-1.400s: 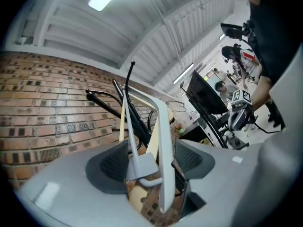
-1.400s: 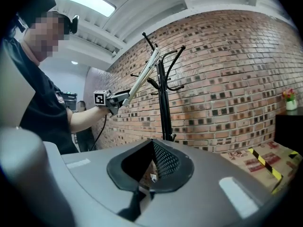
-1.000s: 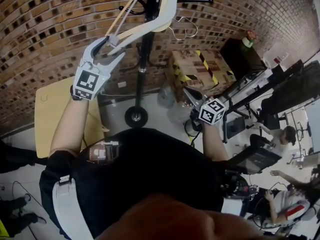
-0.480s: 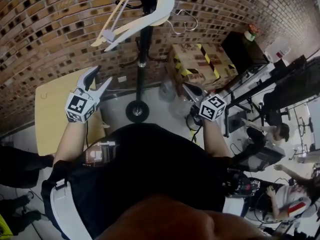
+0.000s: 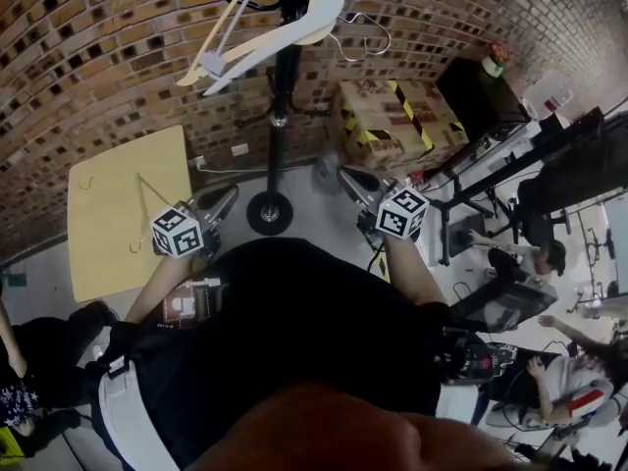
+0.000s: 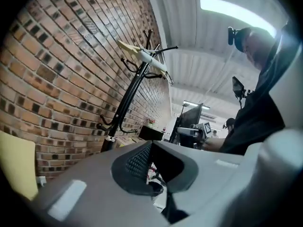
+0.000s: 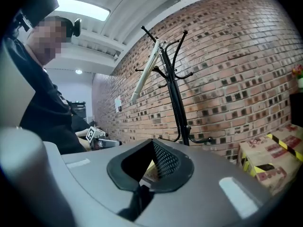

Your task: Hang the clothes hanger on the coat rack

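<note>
The pale wooden hanger hangs tilted from the top of the black coat rack, and neither gripper touches it. Only the head view shows the rack's round foot on the floor and the yellow table beside it. The two gripper views look up the pole instead and show the hanger high against the brick wall. I count one hanger, one rack, one table, one taped cardboard box and two grippers. The left gripper sits low by the person's waist at the table's edge, jaws pressed together on nothing. The right gripper is likewise closed and empty. A second ago the left one was up at the hanger's lower end with its jaws spread.
</note>
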Action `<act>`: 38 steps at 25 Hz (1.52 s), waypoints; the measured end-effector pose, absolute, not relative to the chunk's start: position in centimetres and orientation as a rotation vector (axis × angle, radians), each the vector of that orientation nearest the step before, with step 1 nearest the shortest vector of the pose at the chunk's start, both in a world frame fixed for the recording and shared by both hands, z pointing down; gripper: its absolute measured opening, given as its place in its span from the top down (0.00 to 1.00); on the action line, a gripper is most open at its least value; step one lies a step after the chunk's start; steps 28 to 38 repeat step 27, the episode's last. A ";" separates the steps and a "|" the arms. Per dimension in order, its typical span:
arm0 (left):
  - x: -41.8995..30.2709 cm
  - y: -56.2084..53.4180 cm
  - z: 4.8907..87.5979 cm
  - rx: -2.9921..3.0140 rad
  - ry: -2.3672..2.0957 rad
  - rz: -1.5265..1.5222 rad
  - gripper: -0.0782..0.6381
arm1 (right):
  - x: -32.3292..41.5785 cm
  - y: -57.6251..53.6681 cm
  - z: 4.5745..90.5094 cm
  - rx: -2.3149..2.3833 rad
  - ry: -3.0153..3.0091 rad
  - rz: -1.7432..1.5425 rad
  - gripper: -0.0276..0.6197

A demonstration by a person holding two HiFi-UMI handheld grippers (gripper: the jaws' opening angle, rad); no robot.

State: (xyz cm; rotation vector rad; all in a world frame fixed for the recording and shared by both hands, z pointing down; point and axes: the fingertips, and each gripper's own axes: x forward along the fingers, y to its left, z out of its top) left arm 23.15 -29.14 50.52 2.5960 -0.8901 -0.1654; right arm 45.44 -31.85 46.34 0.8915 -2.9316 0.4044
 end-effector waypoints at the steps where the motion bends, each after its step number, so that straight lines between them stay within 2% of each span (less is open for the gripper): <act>1: 23.2 -29.1 50.5 2.605 -0.886 -0.153 0.89 | 45.3 -31.8 46.6 0.892 -2.931 0.411 0.94; 38: 23.9 -28.5 50.9 2.609 -0.870 -0.115 0.89 | 45.7 -30.2 47.4 0.895 -2.897 0.389 0.94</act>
